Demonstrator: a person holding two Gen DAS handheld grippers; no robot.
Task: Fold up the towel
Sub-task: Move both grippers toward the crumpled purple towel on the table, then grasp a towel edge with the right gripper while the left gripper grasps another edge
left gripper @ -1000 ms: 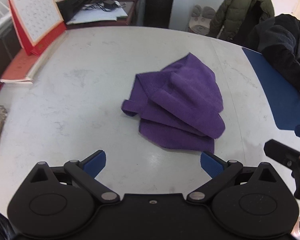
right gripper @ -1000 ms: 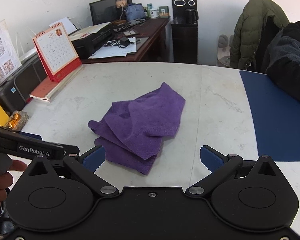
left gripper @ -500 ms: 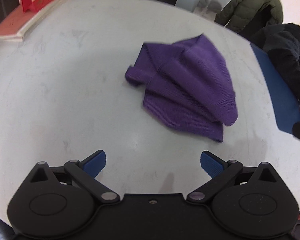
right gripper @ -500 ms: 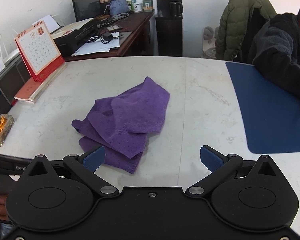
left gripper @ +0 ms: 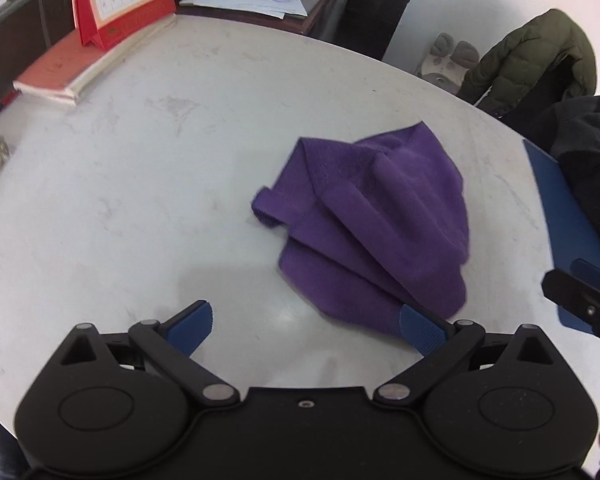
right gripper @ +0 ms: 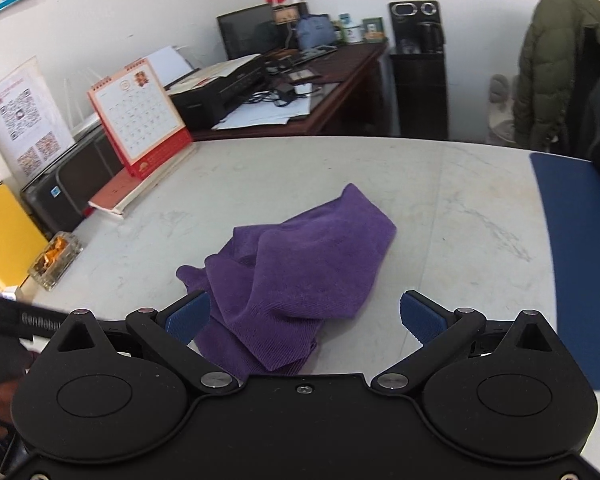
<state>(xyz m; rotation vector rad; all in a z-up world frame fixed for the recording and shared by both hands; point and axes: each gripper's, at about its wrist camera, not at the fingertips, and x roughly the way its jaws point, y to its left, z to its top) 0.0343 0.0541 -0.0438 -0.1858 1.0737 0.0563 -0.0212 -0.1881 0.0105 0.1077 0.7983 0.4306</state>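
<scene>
While jaws gape, towel ahead

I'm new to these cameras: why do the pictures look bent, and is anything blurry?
Left wrist view: fisheye lens curves the table edge; the towel is slightly smeared; soft gripper shadow. Right wrist view: sharper, walls bow outward, towel crisp, even light.

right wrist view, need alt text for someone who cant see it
A crumpled purple towel lies on a pale marble table, just ahead of the open right gripper. A red desk calendar stands far left; a blue mat lies right.
</scene>
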